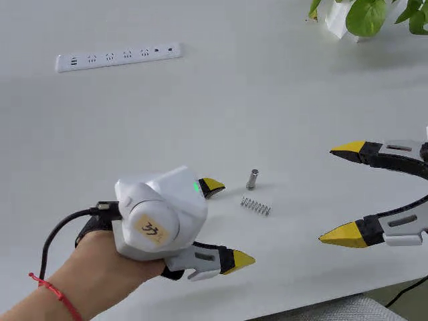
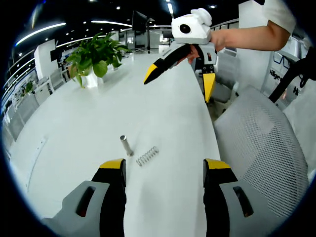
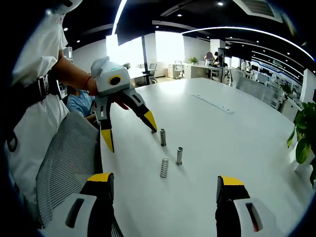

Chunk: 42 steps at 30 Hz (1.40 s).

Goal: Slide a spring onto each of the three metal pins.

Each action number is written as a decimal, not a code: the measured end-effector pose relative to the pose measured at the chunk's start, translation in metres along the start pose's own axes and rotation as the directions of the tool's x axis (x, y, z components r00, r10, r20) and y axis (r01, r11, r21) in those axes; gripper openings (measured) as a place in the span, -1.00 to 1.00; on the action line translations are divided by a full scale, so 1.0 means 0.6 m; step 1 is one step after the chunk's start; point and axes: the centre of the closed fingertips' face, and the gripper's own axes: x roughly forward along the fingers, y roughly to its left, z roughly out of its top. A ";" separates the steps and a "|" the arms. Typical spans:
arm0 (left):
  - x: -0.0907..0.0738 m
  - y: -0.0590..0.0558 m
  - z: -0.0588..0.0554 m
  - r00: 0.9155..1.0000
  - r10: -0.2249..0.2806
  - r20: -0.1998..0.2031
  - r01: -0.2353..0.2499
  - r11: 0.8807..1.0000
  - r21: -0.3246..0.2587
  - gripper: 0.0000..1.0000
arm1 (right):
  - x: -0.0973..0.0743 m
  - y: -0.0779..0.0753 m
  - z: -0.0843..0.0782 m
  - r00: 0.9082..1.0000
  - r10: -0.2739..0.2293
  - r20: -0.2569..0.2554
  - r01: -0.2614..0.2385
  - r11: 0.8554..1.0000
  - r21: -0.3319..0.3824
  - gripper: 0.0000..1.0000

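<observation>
Spring (image 1: 256, 205) lies on its side on the table (image 1: 200, 120), loose, just ahead of the left gripper (image 1: 227, 223) and a little past its tips. A pin (image 1: 252, 178) stands upright just beside the spring, apart from it, on the side of the left gripper's farther jaw.

In the left gripper view the spring (image 2: 147, 155) sits between the lines of the two jaws, nearer the one on the view's left. The pin (image 2: 126, 145) rises just above that jaw's yellow tip. The left gripper (image 2: 165, 165) is spread wide and has nothing in it; a hand (image 1: 100, 267) grips its body.

The right gripper (image 1: 344, 190) hovers off to the spring's other side, well apart from it, with its jaws wide apart and nothing between them. Its tips point toward the left gripper.

In the right gripper view the spring (image 3: 164, 168) and pin (image 3: 179, 155) lie ahead of the right gripper (image 3: 164, 179), about midway between its jaws. Farther out a coiled post (image 3: 163, 137) stands upright, close to one tip of the left gripper (image 3: 129, 134). Whether it is a pin with a spring on it is too small to tell.
</observation>
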 end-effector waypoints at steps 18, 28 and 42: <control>0.099 0.020 -0.038 0.989 0.020 -0.147 -0.029 0.998 -0.058 0.04 | -0.026 -0.018 -0.058 0.998 -0.069 0.007 0.068 0.993 0.100 0.63; 0.120 0.026 -0.062 0.977 0.022 -0.213 -0.037 0.997 -0.067 -0.04 | -0.033 -0.019 -0.065 0.995 -0.092 0.024 0.089 0.988 0.130 0.60; 0.101 0.030 -0.085 0.964 0.050 -0.262 -0.063 0.997 -0.039 -0.50 | -0.033 -0.020 -0.069 0.994 -0.108 0.030 0.102 0.984 0.148 0.55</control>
